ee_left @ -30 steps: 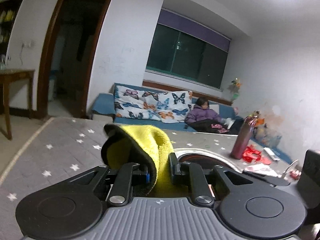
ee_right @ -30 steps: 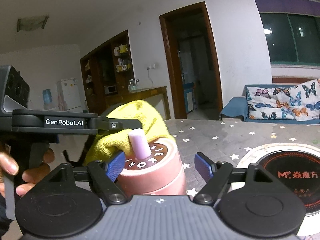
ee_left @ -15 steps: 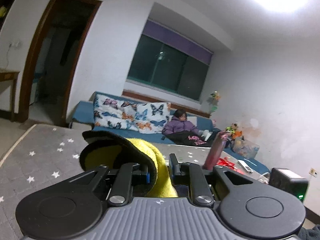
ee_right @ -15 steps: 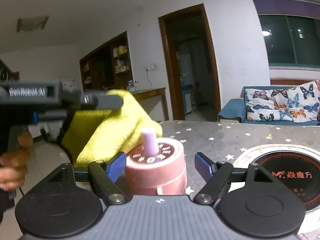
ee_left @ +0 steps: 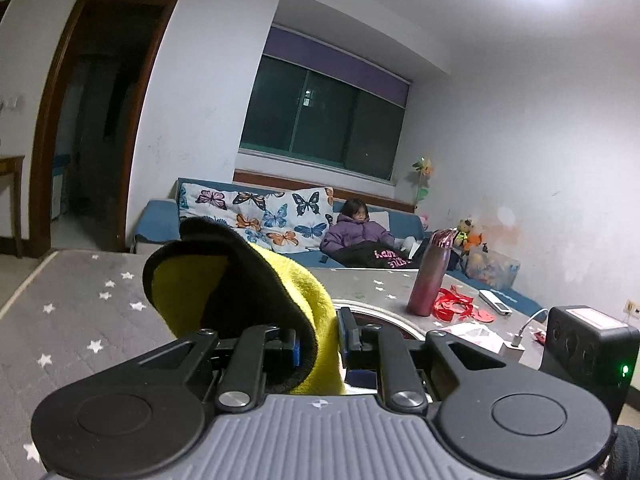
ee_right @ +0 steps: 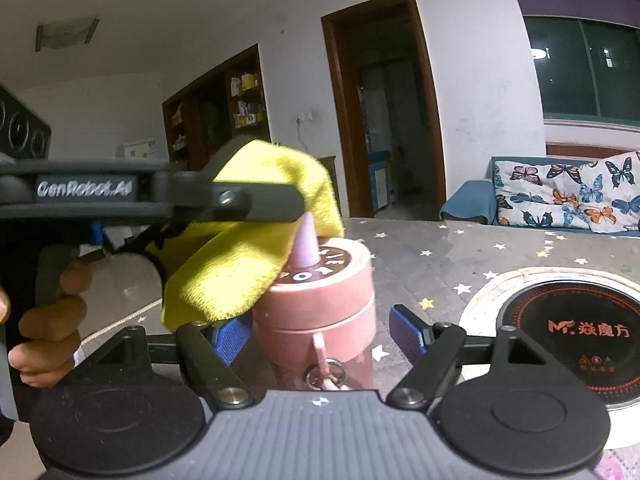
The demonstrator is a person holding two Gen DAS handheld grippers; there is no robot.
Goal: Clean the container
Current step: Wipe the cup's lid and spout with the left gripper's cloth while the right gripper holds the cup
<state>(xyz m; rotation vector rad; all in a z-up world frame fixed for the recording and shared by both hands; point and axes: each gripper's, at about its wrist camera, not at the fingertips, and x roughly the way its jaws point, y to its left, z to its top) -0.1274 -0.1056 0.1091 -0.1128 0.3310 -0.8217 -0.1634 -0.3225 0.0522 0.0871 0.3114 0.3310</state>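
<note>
my left hand-held gripper [ee_left: 318, 344] was clamped on a yellow cloth [ee_left: 240, 292], which in the right wrist view draped against the lid of the pink container [ee_right: 320, 304]. my right hand-held gripper [ee_right: 320, 330] stood wide, blue pads [ee_right: 406, 326] on either side of the container without pinching it. the container stood upright above the grey star-patterned desk [ee_right: 440, 256], beside the induction hob [ee_right: 568, 320].
</note>
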